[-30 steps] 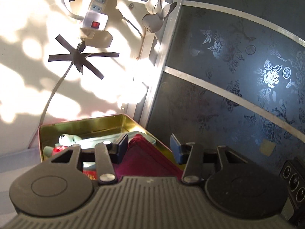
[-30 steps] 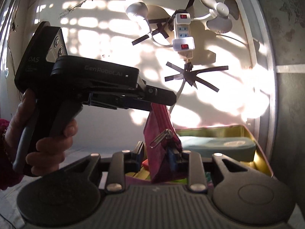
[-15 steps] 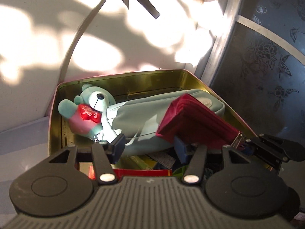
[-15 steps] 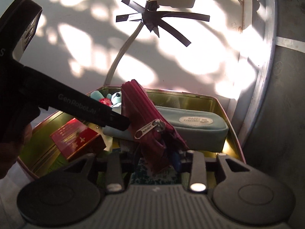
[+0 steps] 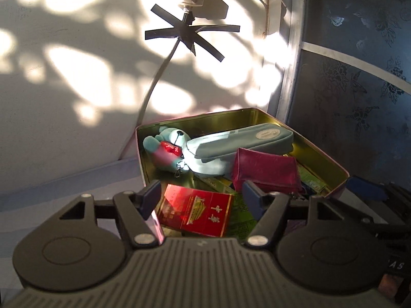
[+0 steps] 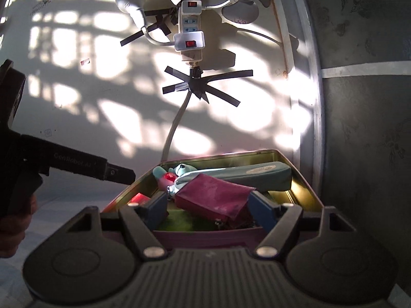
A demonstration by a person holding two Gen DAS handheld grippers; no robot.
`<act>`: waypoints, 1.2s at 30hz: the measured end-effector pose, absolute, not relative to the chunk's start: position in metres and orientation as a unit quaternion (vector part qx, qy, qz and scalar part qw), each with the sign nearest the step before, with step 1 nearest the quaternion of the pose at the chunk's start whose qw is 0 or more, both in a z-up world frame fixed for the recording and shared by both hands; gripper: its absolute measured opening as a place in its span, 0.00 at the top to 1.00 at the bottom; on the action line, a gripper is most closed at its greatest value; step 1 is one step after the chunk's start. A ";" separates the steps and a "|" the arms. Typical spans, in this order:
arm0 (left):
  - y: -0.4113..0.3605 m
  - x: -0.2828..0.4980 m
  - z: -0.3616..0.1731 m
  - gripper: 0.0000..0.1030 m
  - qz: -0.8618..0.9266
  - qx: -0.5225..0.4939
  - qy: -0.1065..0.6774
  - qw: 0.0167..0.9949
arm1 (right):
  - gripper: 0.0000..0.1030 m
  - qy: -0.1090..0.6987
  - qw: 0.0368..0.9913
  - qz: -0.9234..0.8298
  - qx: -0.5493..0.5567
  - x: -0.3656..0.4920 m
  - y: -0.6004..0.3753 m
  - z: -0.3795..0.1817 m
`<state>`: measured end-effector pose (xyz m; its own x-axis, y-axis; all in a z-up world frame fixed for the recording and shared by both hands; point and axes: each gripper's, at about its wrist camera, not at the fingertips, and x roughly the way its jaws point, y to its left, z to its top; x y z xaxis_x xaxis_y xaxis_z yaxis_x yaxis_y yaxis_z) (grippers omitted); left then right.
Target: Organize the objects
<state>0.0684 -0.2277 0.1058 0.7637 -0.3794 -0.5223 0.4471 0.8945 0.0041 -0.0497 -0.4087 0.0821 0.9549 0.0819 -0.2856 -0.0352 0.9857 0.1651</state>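
An open gold tin box (image 5: 331, 164) (image 6: 305, 179) stands against the wall. A dark red zip pouch (image 5: 267, 170) (image 6: 215, 195) lies in it, leaning on a pale green pencil case (image 5: 244, 143) (image 6: 259, 175). A small teal plush bear with a red heart (image 5: 167, 146) (image 6: 172, 174) lies at the box's far left. A red packet (image 5: 197, 211) (image 6: 138, 199) lies at the near left. My left gripper (image 5: 201, 199) is open and empty over the near edge. My right gripper (image 6: 208, 209) is open and empty just in front of the pouch.
A white power strip (image 6: 190, 30) and its cable (image 5: 156, 77) are taped to the sunlit wall behind the box. A dark patterned panel (image 5: 359, 89) stands on the right. The left gripper's body (image 6: 64, 164) shows at the left of the right wrist view.
My right gripper opened and let go of the red pouch, which now lies flat in the box. Both grippers drew back from the box.
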 end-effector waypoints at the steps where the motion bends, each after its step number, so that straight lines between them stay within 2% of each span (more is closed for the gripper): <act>1: -0.224 0.060 0.104 0.25 -0.215 0.070 0.259 0.939 | 0.30 0.141 0.985 0.028 0.093 -0.059 -0.406 0.082; 10: -0.187 0.008 0.077 0.23 -0.190 0.092 0.270 0.939 | 0.29 0.166 0.970 0.027 0.176 -0.112 -0.379 0.064; 20: -0.147 -0.025 0.054 0.07 -0.165 0.074 0.280 0.943 | 0.28 0.204 0.958 0.041 0.200 -0.135 -0.351 0.057; 26: -0.131 -0.042 0.049 0.00 -0.158 0.064 0.278 0.945 | 0.21 0.206 0.957 0.043 0.198 -0.150 -0.333 0.059; 36: -0.119 -0.057 0.051 0.00 -0.153 0.046 0.262 0.952 | 0.01 0.206 0.958 0.041 0.194 -0.164 -0.314 0.061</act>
<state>-0.0566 -0.1193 0.0508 0.8152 -0.2678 -0.5136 0.3159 0.9488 0.0067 -0.1640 -0.3136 0.0614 0.9118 0.1577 -0.3791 0.0019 0.9217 0.3880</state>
